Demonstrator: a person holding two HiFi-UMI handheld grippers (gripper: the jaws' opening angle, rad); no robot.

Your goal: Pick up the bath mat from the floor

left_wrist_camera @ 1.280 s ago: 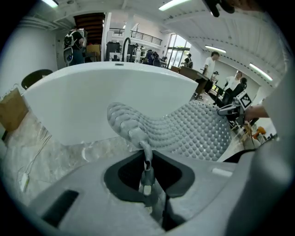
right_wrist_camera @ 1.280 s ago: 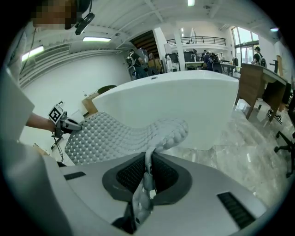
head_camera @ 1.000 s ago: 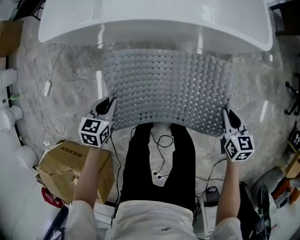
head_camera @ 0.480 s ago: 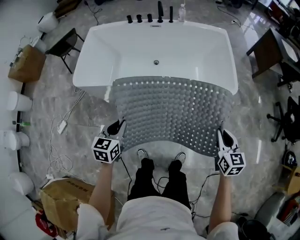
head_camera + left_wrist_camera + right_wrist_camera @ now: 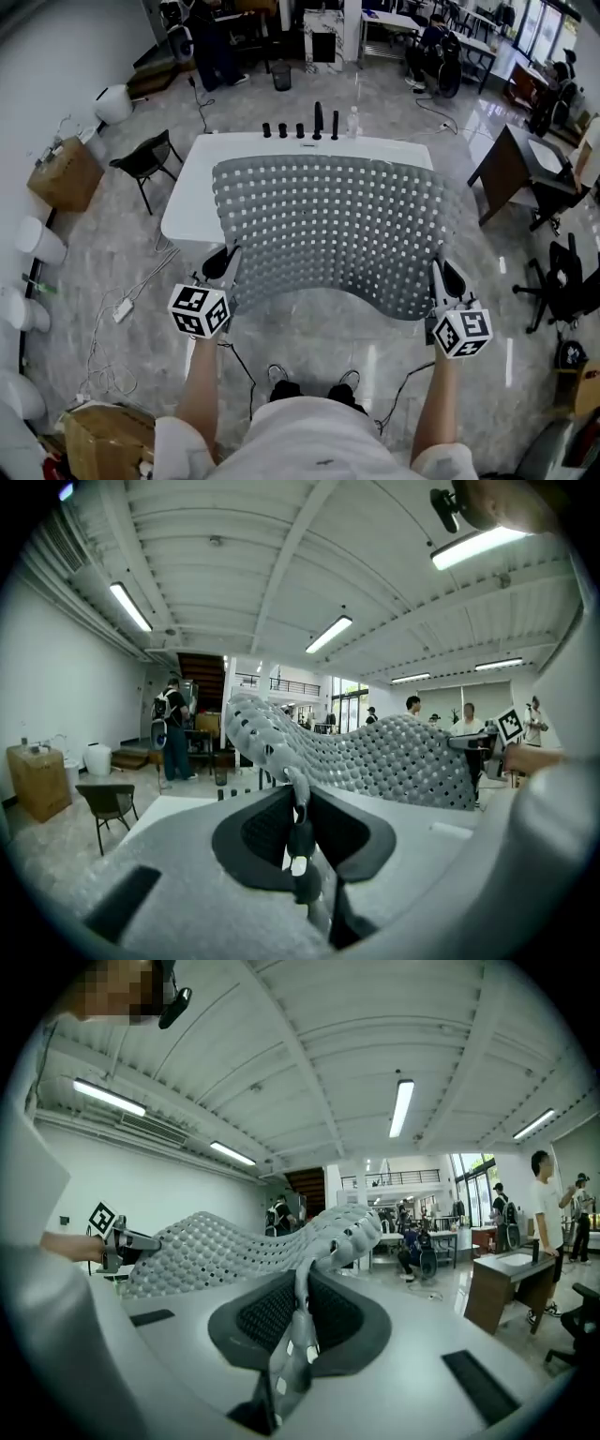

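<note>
Here, bath mat [image 5: 333,230] stretched — both grippers clamped on near corners

A grey marble floor [image 5: 309,347] is spreading across the whole room and reflecting the light. A white bathtub [image 5: 190,197] is standing at twelve o'clock, with black fittings [image 5: 300,128] lining its far rim. A black chair [image 5: 145,161] is sitting at ten o'clock, with a cardboard box [image 5: 64,173] beyond it beside the white wall [image 5: 66,56]. A dark desk [image 5: 506,169] is occupying two o'clock. Strip lights [image 5: 328,635] are burning overhead, set in a ribbed white ceiling [image 5: 234,564].
</note>
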